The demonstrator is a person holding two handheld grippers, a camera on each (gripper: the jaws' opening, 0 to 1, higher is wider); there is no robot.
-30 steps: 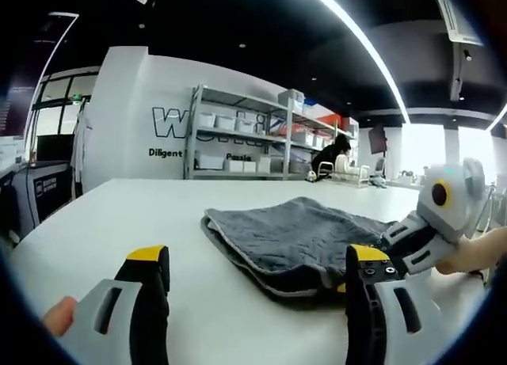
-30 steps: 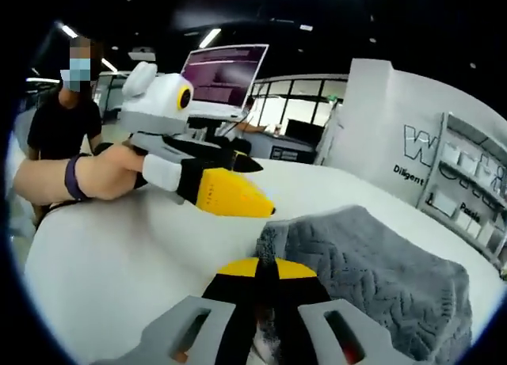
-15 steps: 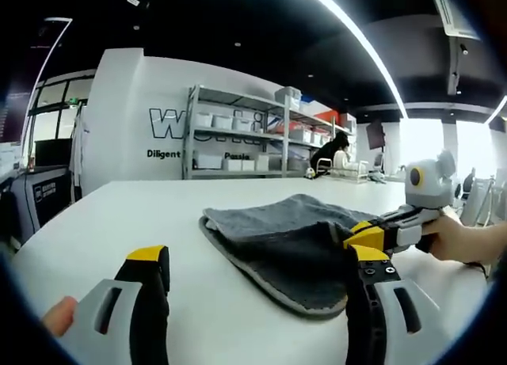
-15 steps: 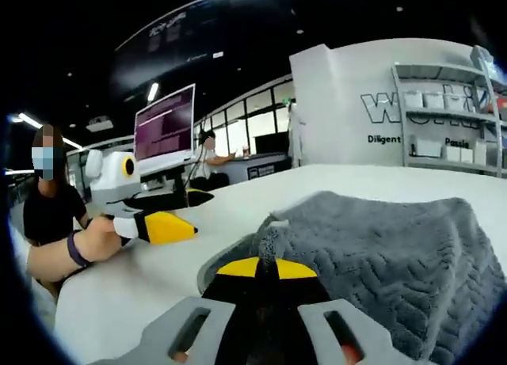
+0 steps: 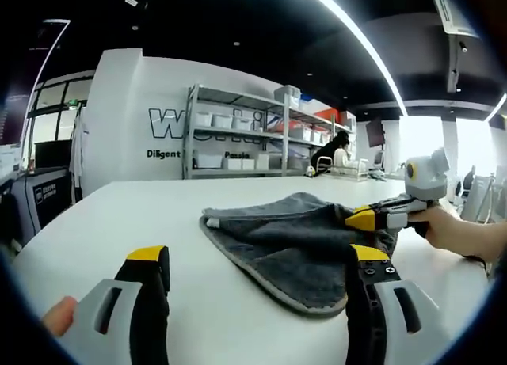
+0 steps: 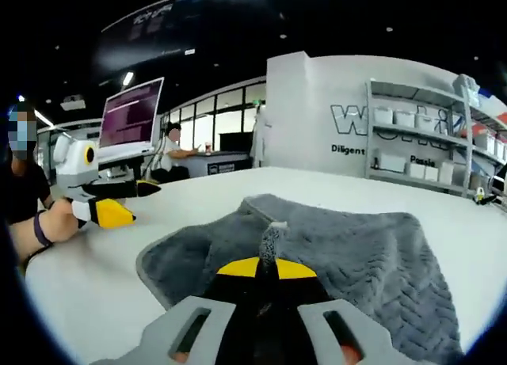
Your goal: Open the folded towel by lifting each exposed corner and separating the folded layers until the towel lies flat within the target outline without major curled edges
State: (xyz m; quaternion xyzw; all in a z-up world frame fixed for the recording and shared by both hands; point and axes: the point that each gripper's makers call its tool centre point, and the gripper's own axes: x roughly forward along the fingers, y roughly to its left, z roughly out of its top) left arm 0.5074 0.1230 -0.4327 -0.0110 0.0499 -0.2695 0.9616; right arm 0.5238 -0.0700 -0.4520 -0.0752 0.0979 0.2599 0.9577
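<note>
Smooth white table (image 5: 119, 214): carries grey cable-knit towel (image 5: 293, 238), partly unfolded. Right gripper (image 6: 257, 268) clenched on towel's edge; left gripper (image 5: 257, 274) released, near towel.

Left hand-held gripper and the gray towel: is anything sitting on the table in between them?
No. In the left gripper view, bare white table lies between the open left hand-held gripper and the gray towel.

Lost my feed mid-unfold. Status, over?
Right tool shut on grey towel edge, top layer lifted. Left tool open, short of the towel. Towel part unfolded on white table. Nothing in the way.
</note>
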